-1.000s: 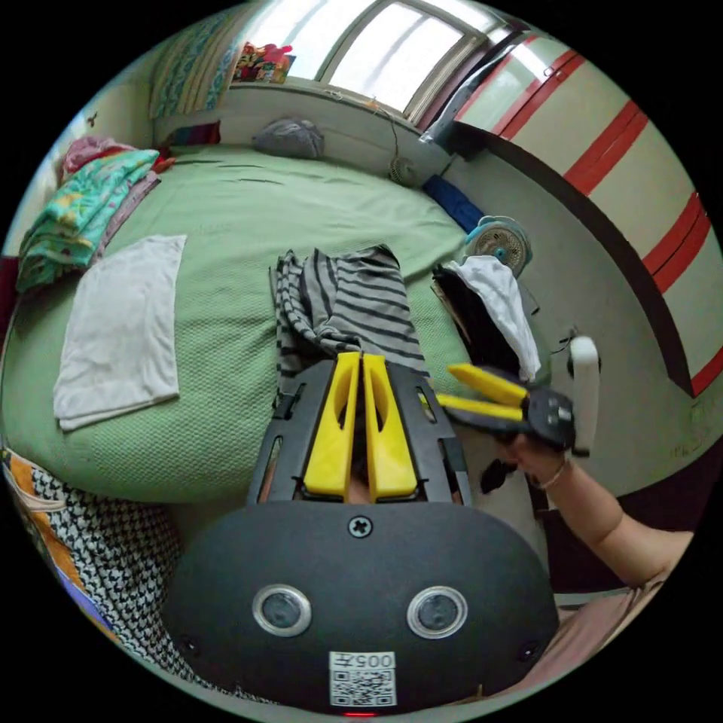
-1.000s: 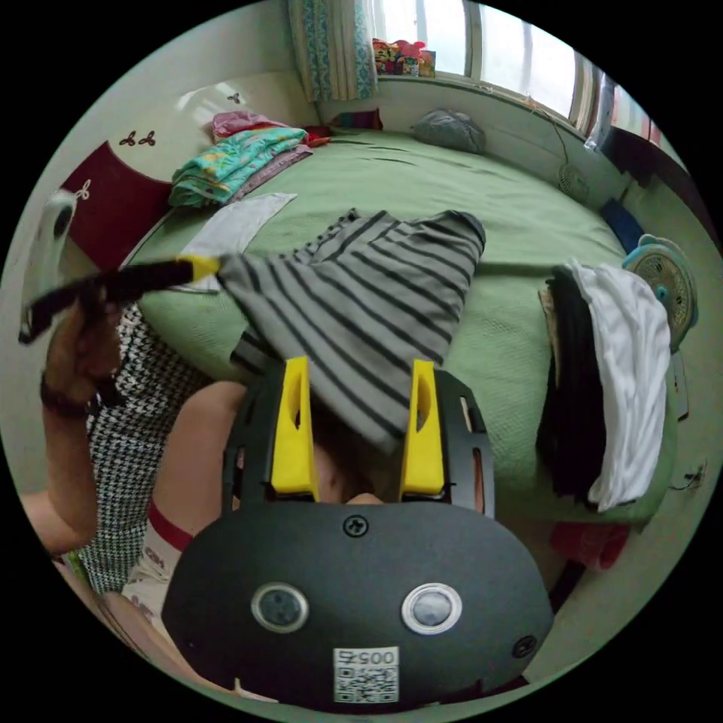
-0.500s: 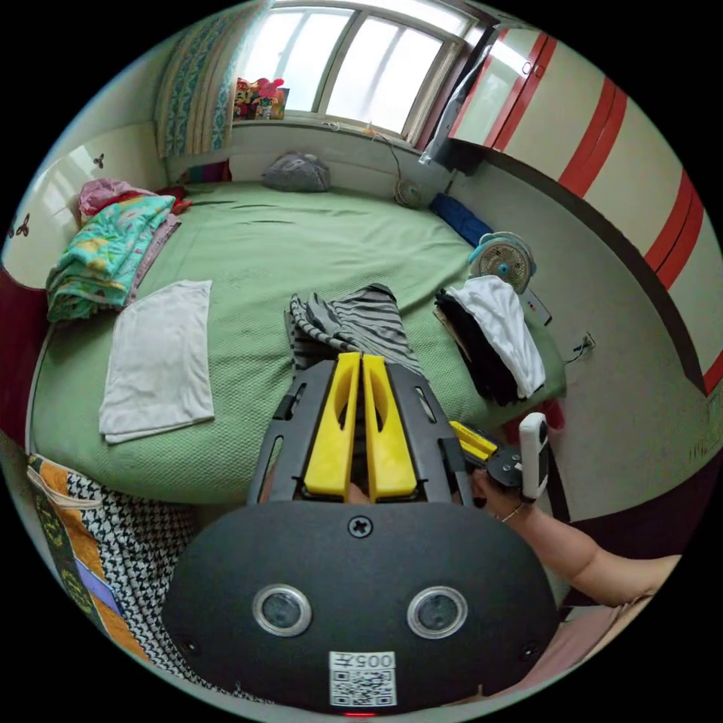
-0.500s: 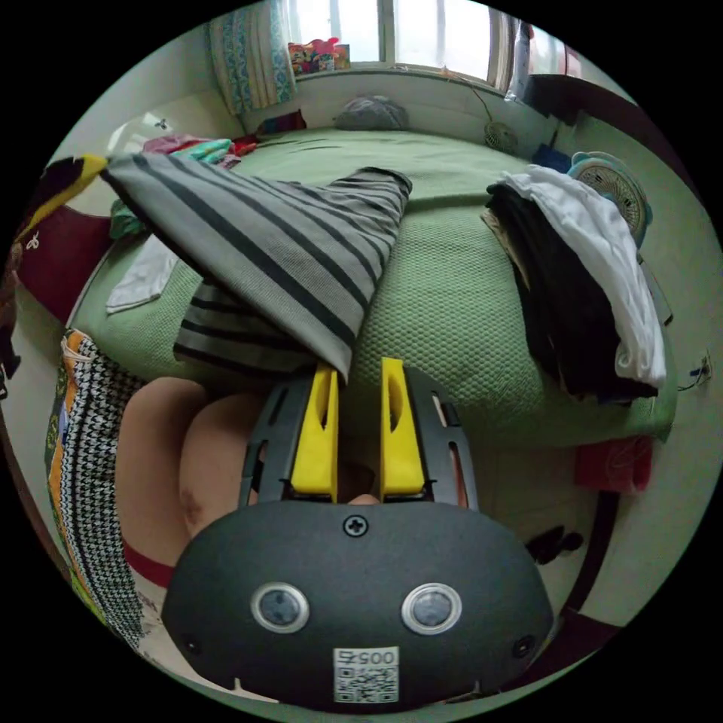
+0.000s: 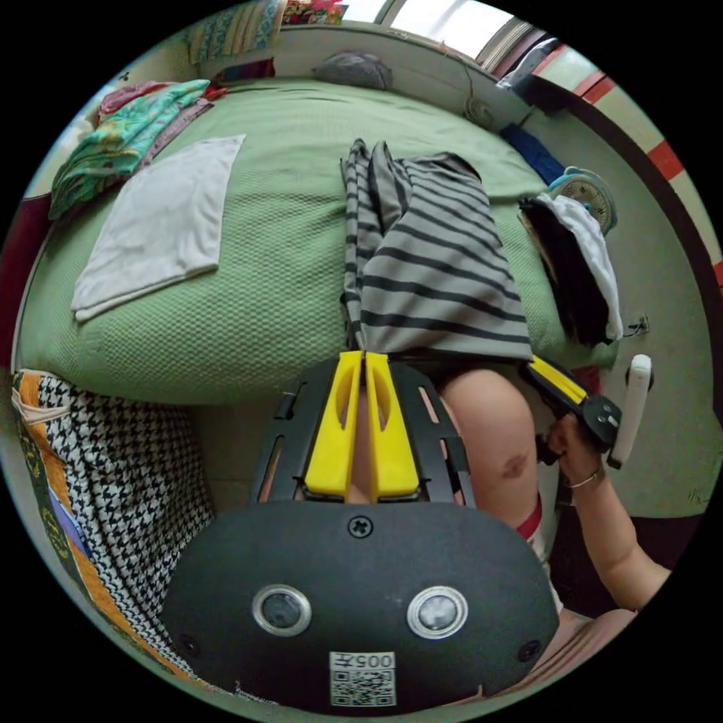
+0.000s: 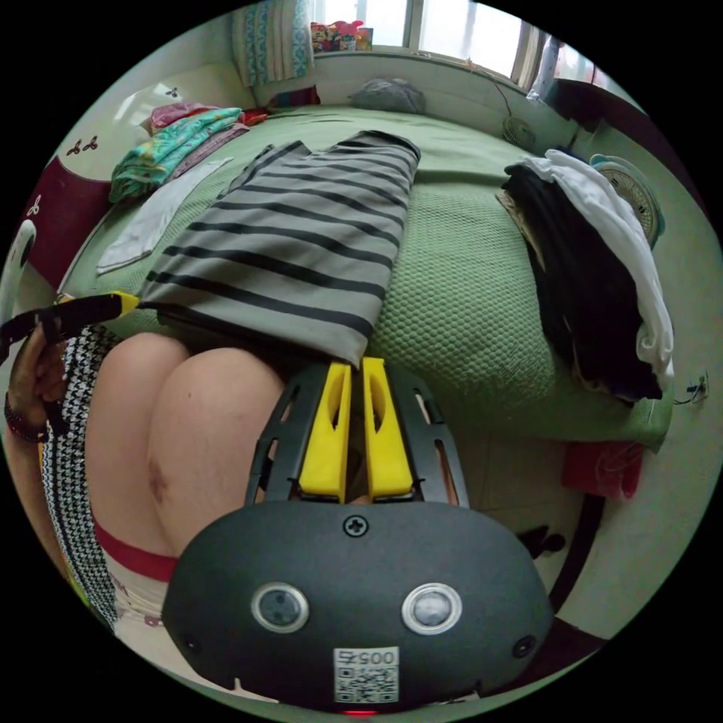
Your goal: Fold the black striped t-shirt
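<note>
Striped t-shirt [image 5: 437, 271] stretched between left hand-held gripper [image 5: 364, 358], right hand-held gripper [image 6: 355, 364]

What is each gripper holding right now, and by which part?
Both hold the striped t-shirt by its near edge: the left gripper at one corner, the right gripper at the other, the edge stretched between them over the bed.

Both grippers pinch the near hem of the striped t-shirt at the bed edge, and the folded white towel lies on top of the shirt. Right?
Not quite. The folded white towel lies on the green bed beside the striped t-shirt, apart from it, as the left gripper view shows. The rest holds: the left gripper and the right gripper each pinch a near hem corner at the bed edge.
</note>
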Demonstrator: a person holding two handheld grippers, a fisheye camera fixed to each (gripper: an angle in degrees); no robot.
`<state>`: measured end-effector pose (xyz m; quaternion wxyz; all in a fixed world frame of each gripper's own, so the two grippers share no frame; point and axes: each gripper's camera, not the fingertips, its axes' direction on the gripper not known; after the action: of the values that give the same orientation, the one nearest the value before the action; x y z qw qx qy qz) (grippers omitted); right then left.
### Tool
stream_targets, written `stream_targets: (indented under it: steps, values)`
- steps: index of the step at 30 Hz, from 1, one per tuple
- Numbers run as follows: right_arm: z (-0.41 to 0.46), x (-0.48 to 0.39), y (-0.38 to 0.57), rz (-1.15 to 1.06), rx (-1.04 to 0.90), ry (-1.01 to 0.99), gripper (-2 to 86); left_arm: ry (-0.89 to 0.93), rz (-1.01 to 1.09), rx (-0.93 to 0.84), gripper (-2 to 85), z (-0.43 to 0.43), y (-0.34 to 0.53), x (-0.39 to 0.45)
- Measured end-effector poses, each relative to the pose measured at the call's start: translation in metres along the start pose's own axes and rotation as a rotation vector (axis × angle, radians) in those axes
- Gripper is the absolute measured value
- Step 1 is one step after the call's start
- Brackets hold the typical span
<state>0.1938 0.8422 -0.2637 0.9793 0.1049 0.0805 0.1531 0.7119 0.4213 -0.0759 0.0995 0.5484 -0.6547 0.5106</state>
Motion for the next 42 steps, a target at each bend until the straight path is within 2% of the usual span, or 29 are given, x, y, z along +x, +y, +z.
stream_targets:
  steps: [3, 7, 11, 16, 23, 28, 35, 40, 42]
  values:
    - [0.002, 0.003, 0.004, -0.015, -0.018, 0.0, -0.6, -0.076, -0.009, -0.03, -0.3, 0.009, 0.008, -0.002]
    - [-0.002, 0.006, 0.008, -0.009, -0.015, 0.017, -0.9, -0.065, -0.04, -0.009, -0.5, 0.014, 0.013, -0.002]
    - [-0.029, 0.004, -0.008, -0.018, 0.085, -0.021, -1.0, -0.041, 0.019, 0.072, -0.6, 0.012, -0.001, 0.022]
    - [-0.032, -0.007, -0.049, -0.061, 0.124, -0.001, -1.0, -0.075, 0.105, 0.079, -0.7, 0.031, -0.029, 0.056]
    - [0.022, -0.005, -0.082, -0.066, -0.052, 0.031, -1.0, -0.166, 0.113, 0.01, -0.7, 0.088, -0.052, 0.075]
    - [0.028, -0.002, -0.082, -0.102, -0.034, 0.025, -1.0, -0.179, 0.109, -0.003, -0.6, 0.119, -0.052, 0.08]
    - [0.034, -0.012, -0.086, -0.191, -0.028, 0.117, -1.3, -0.214, 0.122, -0.007, -0.6, 0.142, -0.052, 0.089]
    - [0.022, 0.0, -0.103, -0.223, -0.085, 0.028, -1.1, -0.143, 0.103, 0.012, -0.6, 0.148, -0.048, 0.08]
    - [0.0, 0.008, -0.123, -0.178, 0.004, -0.128, -0.8, -0.152, 0.109, 0.012, -0.6, 0.15, -0.047, 0.081]
